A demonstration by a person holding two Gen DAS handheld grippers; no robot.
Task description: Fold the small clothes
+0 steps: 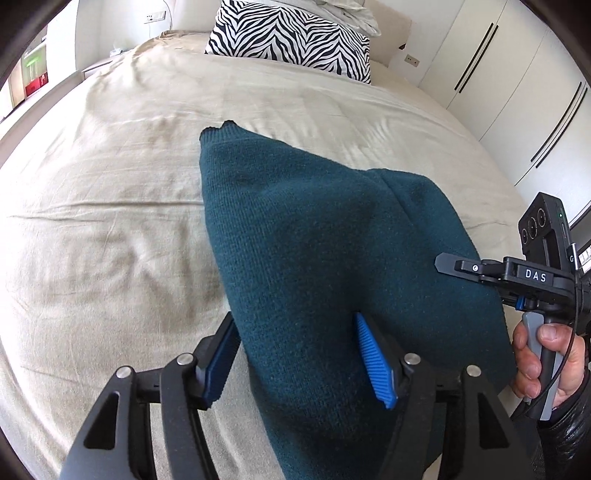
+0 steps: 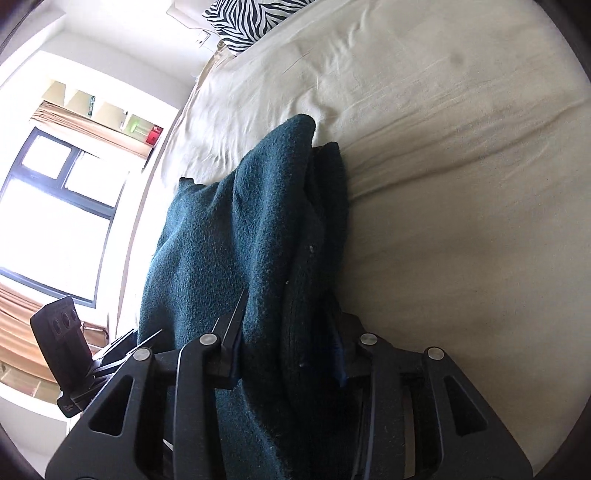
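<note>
A dark teal knit garment [image 1: 317, 236] is seen lying folded over in layers on the beige bedsheet [image 1: 110, 206], well short of the zebra-print pillow [image 1: 295, 33] at the head of the bed. Left of the garment, only bare wrinkled sheet is shown. The left gripper [image 1: 299, 363] is held at the garment's near edge with its jaws apart: the blue ribbed pad [image 1: 376, 363] is bare on top of the knit, the other is off the cloth edge, so nothing is pinched. To the right of the garment, the right gripper [image 2: 288, 354] is seen with thick bunched layers filling its jaws and the pads pressed against the cloth, so a clamp on the garment is judged. A person's hand [image 1: 543, 365] is wrapped on that handle. Risk as judged: with one corner released and the other held, the fold could be dragged askew or the stacked layers pulled open if the right side is lifted or tugged; the knit could also snag on a ribbed pad on release.
</note>
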